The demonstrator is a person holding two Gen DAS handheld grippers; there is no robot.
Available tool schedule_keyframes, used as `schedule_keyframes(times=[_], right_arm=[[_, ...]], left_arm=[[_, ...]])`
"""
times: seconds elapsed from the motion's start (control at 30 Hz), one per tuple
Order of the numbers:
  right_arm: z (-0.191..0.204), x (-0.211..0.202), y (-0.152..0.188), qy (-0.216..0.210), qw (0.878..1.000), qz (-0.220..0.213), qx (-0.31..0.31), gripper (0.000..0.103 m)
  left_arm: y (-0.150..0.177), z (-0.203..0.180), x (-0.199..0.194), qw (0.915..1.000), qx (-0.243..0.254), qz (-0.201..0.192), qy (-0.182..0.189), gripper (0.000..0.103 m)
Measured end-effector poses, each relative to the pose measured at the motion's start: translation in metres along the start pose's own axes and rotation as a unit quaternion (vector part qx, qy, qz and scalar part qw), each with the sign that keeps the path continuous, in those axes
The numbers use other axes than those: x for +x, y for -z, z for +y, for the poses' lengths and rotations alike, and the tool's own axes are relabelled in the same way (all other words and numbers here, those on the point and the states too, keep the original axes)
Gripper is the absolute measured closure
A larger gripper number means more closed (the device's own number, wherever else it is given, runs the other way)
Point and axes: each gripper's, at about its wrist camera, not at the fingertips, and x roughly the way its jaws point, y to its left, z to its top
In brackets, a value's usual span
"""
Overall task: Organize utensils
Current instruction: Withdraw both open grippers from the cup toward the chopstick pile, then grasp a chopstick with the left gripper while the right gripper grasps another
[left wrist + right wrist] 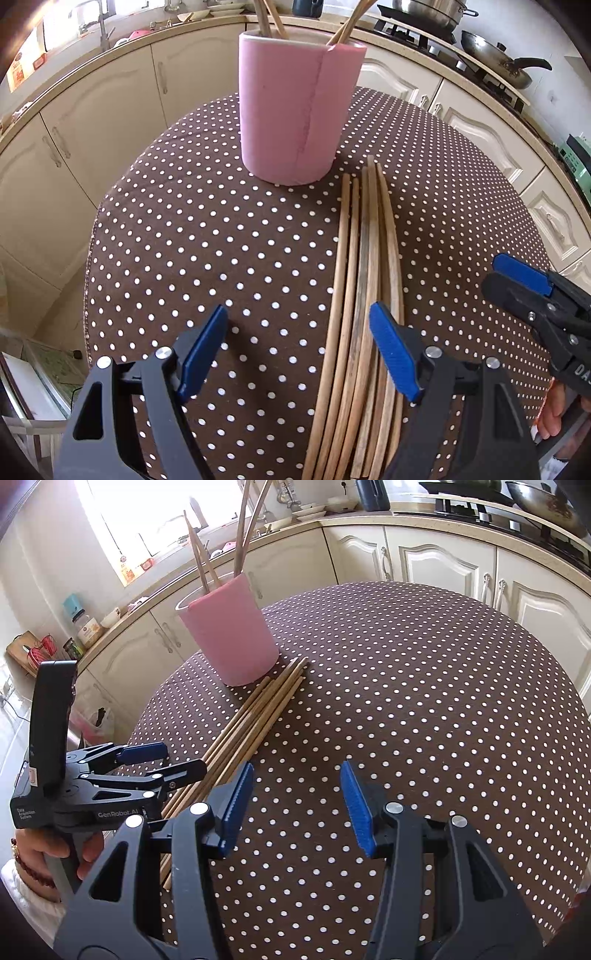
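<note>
A pink holder (295,107) stands on the dotted tablecloth with several chopsticks upright in it; it also shows in the right wrist view (232,635). A bundle of loose wooden chopsticks (364,295) lies flat on the cloth in front of the holder, also in the right wrist view (255,716). My left gripper (299,339) is open and empty, low over the cloth, its right finger over the bundle's near part. My right gripper (295,797) is open and empty over bare cloth, right of the bundle. Each gripper shows in the other's view: the right one (524,277), the left one (162,760).
The round table with the brown dotted cloth (184,240) is ringed by cream kitchen cabinets (92,122). A stove with pans (491,55) stands on the counter behind. Jars and bowls sit on the counter (88,627) to the left.
</note>
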Motion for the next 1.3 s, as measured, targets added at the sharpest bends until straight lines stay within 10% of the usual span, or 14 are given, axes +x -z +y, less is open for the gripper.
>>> schedule_keyframes(times=[0.4, 0.73, 1.3], right_arm=[[0.017, 0.011, -0.004, 0.011, 0.999, 0.019, -0.025, 0.051], [0.036, 0.03, -0.008, 0.025, 0.998, 0.04, -0.038, 0.051], [0.055, 0.046, -0.022, 0.044, 0.996, 0.066, -0.033, 0.051]], left_arm=[[-0.001, 0.001, 0.003, 0.9997, 0.008, 0.002, -0.024, 0.03], [0.006, 0.023, -0.009, 0.9996, -0.022, -0.016, -0.011, 0.068], [0.009, 0.033, -0.013, 0.9994, -0.029, -0.015, 0.016, 0.069]])
